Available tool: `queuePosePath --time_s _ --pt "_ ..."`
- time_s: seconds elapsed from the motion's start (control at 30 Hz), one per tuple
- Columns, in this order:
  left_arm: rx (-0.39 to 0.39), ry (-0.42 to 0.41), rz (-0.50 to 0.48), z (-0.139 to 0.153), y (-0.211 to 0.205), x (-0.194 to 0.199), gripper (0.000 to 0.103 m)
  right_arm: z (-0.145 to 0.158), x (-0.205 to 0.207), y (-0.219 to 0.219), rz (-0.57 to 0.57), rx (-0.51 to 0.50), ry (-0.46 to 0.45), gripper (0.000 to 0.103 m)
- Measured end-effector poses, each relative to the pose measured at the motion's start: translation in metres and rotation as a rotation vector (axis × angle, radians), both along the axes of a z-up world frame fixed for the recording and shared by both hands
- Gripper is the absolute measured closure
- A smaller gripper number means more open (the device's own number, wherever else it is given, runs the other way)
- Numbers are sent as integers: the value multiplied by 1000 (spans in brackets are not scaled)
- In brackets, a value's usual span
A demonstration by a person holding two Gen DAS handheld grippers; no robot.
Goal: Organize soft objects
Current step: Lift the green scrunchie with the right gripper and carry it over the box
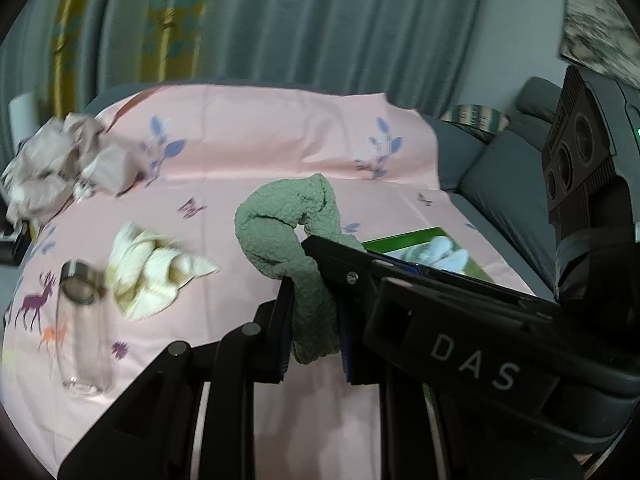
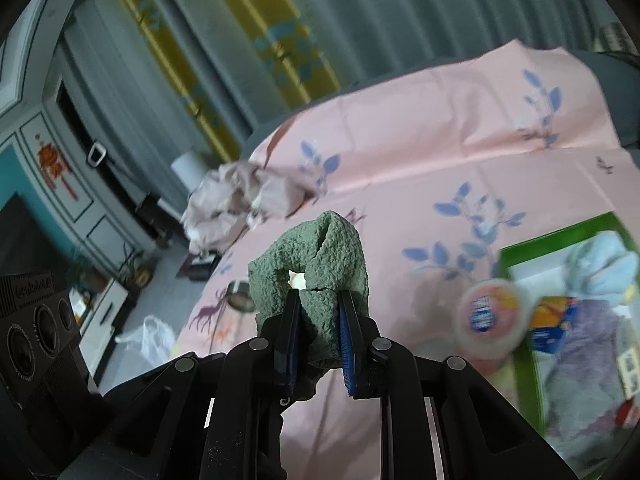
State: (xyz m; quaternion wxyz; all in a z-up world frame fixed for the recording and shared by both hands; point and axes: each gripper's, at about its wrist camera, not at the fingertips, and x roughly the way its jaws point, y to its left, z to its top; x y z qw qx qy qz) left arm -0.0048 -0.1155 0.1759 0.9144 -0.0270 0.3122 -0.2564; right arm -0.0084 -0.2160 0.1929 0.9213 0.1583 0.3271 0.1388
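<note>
The left tongs point(image 1: 314, 312) were pinching one end of a green fleece cloth point(image 1: 276, 224), both pads pressed into the fabric. The right tongs point(image 2: 318, 332) were pinching the other end of the same green fleece cloth point(image 2: 316, 256). Between the two grips the cloth rose in a rolled loop, clear of the surface beneath.

In the left wrist view, the body of the right tongs crossed the frame from the right edge and met the cloth just beside the left pads.

Below the cloth lay a pink printed sheet point(image 1: 280, 136) with blue leaf and deer motifs; what it covered could not be determined. On it, left of the tongs, were a crumpled cream cloth point(image 1: 152, 268) and, just beside that, a clear glass bottle point(image 1: 82, 320) with a metal collar, lying on its side. A crumpled pale pink-beige fabric point(image 1: 60, 164) sat at the far left edge of the sheet.

At the right side of the sheet stood a green-rimmed tray point(image 2: 520, 320). It held a light blue soft item point(image 2: 604, 268), a lilac fuzzy item point(image 2: 588, 352) and a blue-and-orange packet point(image 2: 554, 326). A round pink-lidded container point(image 2: 494, 318), blurred, was at the tray's left rim.

Grey pleated curtains point(image 1: 320, 20) hung behind.
</note>
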Motion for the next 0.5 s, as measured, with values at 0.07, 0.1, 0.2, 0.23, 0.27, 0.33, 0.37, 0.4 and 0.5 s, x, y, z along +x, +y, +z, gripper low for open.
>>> queuePosePath --time_s 0.07,0.1,0.2,0.23,0.27,0.33,0.37,0.4,0.5 --pt "4 -19 -28 5 -11 -2 87 6 -7 -13 -34 7 -23 83" --pt "5 -28 -42 7 -16 -3 87 8 -11 -20 -49 14 -33 83" --pt "11 -46 -89 12 -36 -7 87 14 -21 -42 -96 31 -55 83" --pt "12 -51 -109 14 -44 -8 87 15 -24 -50 -115 38 -62 83" --pt "14 -54 -126 16 -51 -9 87 16 -27 -57 -130 46 -67 83" --pt "18 -61 -151 19 -66 -12 87 18 -32 -75 -163 75 -79 83" --pt "22 -66 -166 20 -72 -13 87 18 -34 -79 -173 80 -83 83" --pt "23 -70 -181 21 -79 -14 87 18 -37 -85 -192 82 -89 83" --pt "29 -75 -232 22 -100 -18 87 18 -45 -104 -247 98 -98 83"
